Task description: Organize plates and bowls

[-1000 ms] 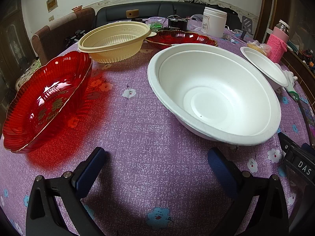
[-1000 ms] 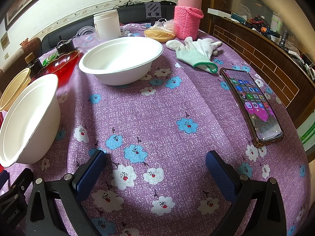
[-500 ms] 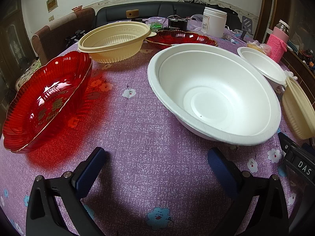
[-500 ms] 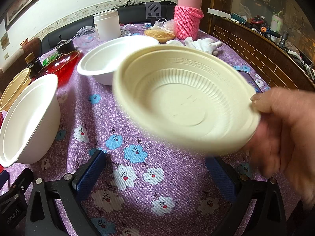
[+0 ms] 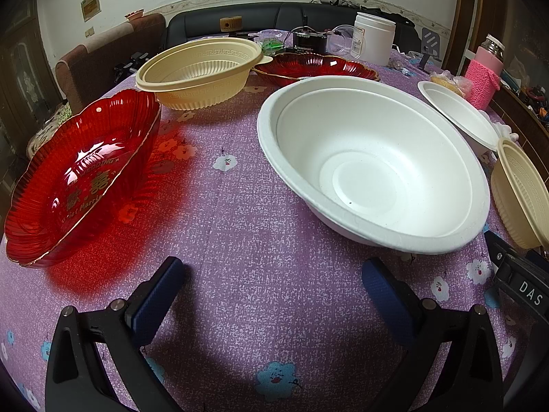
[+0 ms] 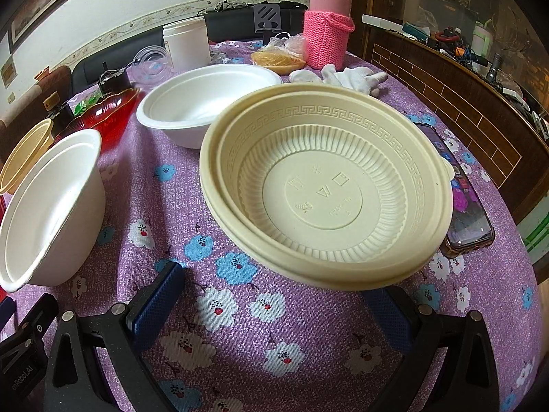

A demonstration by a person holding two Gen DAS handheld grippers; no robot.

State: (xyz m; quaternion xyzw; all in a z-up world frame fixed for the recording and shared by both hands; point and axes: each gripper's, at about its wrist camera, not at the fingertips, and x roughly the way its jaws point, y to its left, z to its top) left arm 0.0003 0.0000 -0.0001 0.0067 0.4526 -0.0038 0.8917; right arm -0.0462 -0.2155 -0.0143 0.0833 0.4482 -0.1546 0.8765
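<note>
My left gripper (image 5: pixel 274 288) is open and empty above the purple cloth, between a red glass dish (image 5: pixel 82 178) on its left and a big white foam bowl (image 5: pixel 370 171) on its right. A cream plastic bowl (image 5: pixel 202 72) and a second red dish (image 5: pixel 315 68) stand farther back. My right gripper (image 6: pixel 278 292) is open and empty. A second cream bowl (image 6: pixel 326 185) sits on the table right in front of it, over its right finger. Another white foam bowl (image 6: pixel 206 103) stands behind that.
A phone (image 6: pixel 459 195) lies right of the cream bowl near the table edge. White gloves (image 6: pixel 346 75), a pink knitted flask (image 6: pixel 329 31), a bagged snack (image 6: pixel 278 56) and a white jar (image 6: pixel 187 46) stand at the back. The big white bowl (image 6: pixel 51 206) is at left.
A hand brought the second cream bowl in from the right, set it down before my right gripper, and withdrew. Both grippers stayed still.
</note>
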